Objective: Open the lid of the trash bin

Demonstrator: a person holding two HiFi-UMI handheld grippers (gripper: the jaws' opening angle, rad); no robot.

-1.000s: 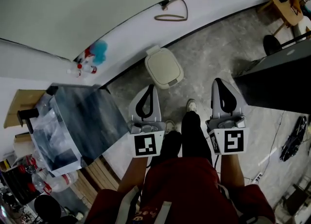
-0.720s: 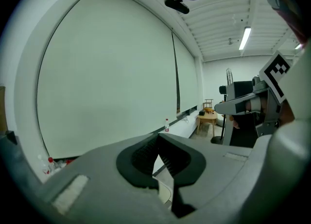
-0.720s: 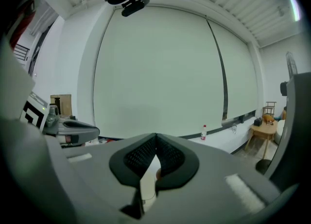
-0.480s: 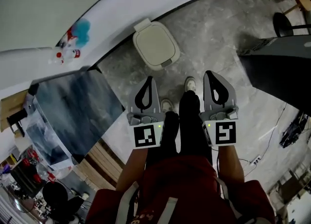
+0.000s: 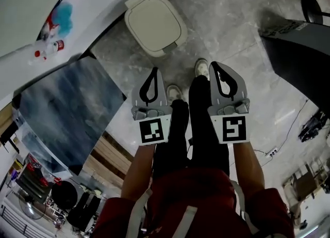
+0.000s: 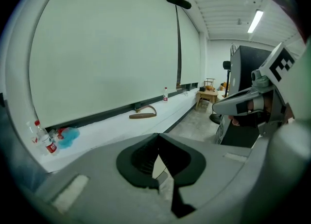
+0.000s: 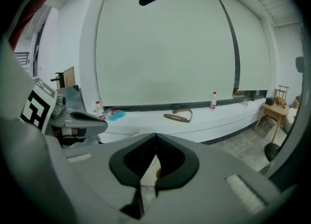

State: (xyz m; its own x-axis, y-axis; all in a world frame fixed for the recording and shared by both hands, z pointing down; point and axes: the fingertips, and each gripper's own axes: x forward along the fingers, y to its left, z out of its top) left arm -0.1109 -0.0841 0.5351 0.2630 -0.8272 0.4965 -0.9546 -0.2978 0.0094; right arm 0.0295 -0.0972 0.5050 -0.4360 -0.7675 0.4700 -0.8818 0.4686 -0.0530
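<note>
Approaching is the step in hand, as I read it: the trash bin [image 5: 154,22] stands on the mottled floor [image 5: 232,25] at about twelve o'clock in the head view, close against the foot of the white ledge [image 5: 87,15], with its cream lid [image 5: 157,19] lying flat and shut and nothing touching it. Both claws hang well short of it, over the person's shoes [image 5: 202,67]. The left claw [image 5: 154,69] has the bin at roughly twelve o'clock from its tip, and the right claw [image 5: 213,64] has it at about ten o'clock. Each claw is closed with its jaws meeting at the tips, and each gripper view shows only the empty loop between the pads, so neither holds or touches anything. The next move probably calls for bringing one claw to the lid's near edge, where a darker strip [image 5: 174,47] at about five o'clock on the bin may be a press catch. A closed tip could push that strip, whereas lifting the rim would need the jaws parted first. Which way this lid releases cannot be told from here.
</note>
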